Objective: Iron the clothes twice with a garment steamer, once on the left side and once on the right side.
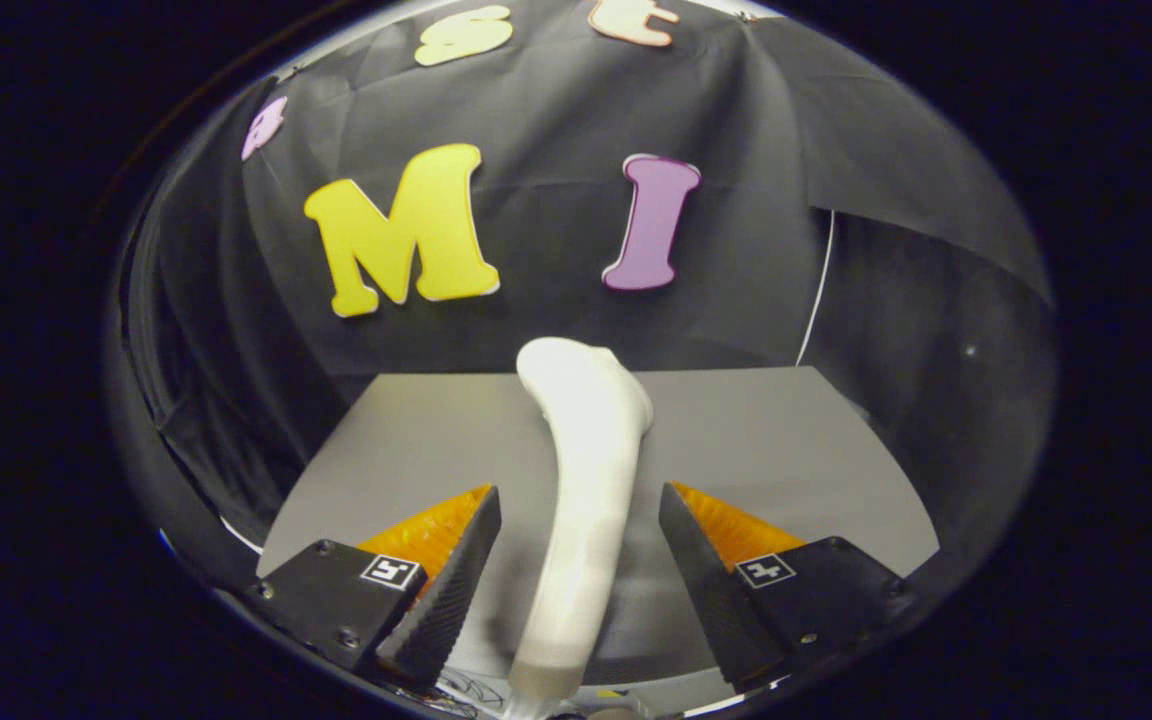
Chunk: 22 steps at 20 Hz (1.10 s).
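A white garment steamer (586,470) is seen at the centre of the frame, its handle running up between the fingers of the claw (581,540). The fingers are spread apart, neither touching the handle. A grey desk (786,440) is seen beneath, before black cloth (536,330).

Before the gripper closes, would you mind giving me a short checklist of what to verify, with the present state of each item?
1. Steamer handle lies between the fingers: ok, it runs up the middle of the gap.
2. Gripper open wide enough: ok, there is space on both sides of the handle and neither finger touches it.
3. Handle centred in the gap: ok, roughly, with similar space on each side.
4. Steamer head free of obstruction: ok, it stands beyond the fingers over the grey tabletop.
5. Garment in place for ironing: cannot tell.
6. Steamer cord free: cannot tell, there are thin wires below the handle's base, whose they are is unclear.
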### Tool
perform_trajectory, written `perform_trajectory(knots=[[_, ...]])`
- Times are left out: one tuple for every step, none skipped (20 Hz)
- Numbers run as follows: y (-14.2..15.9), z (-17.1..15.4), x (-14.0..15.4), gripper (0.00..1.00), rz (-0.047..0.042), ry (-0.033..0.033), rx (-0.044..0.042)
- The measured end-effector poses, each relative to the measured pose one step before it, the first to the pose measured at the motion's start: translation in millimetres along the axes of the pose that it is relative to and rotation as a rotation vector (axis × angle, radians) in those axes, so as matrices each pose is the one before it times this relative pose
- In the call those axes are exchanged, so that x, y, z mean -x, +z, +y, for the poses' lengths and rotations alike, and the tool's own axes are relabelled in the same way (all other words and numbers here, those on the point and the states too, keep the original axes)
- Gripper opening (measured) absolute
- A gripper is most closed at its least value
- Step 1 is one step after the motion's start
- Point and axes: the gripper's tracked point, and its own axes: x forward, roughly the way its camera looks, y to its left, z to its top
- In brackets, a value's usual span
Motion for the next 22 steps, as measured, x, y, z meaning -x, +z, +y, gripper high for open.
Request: perform_trajectory(knots=[[-4.63,-0.74,-5.03,0.99,0.03100,0.00088,-0.00406],[-4.50,-2.03,-6.34,0.99,0.03961,-0.00488,-0.00475],[-3.83,0.79,-3.50,0.98,0.02937,0.00226,-0.00095],[1.22,0.06,-0.24,0.98,0.00219,-0.01103,0.00979],[0.75,-0.31,-0.33,0.98,0.01603,-0.01237,0.01217],[-4.22,2.37,0.54,0.96,0.02475,0.00651,0.01193],[1.87,-0.17,-1.43,0.90,0.00374,-0.00394,0.01269],[-1.38,0.02,-0.45,0.89,0.01690,0.00350,0.01033],[0.06,0.22,0.78,0.88,0.00957,0.00342,-0.00428],[-0.27,-0.03,1.04,0.87,0.00368,-0.00164,-0.02179],[0.19,0.54,-0.14,0.85,0.01099,-0.00169,-0.00553],[-2.11,-0.62,0.31,0.85,-0.00227,-0.00156,-0.00664],[1.46,-0.92,0.87,0.84,-0.00339,-0.00529,-0.00549],[0.58,2.77,0.17,0.82,0.00208,0.00612,-0.00590],[1.03,-2.76,-2.92,0.71,0.00037,-0.00067,-0.02199],[-0.89,-1.31,3.81,0.60,0.00642,0.01986,-0.02534],[2.66,4.15,-2.17,0.48,0.00408,0.03556,-0.01777],[-0.76,2.89,1.61,0.48,0.00310,0.03722,-0.02324],[0.65,2.13,0.17,0.45,0.00258,0.02888,-0.02644],[0.55,2.43,0.10,0.43,-0.00054,0.02159,-0.01799],[1.78,0.69,-1.28,0.40,-0.00629,0.01236,-0.00601],[-0.94,1.19,1.33,0.39,-0.00476,0.01396,-0.00505]])
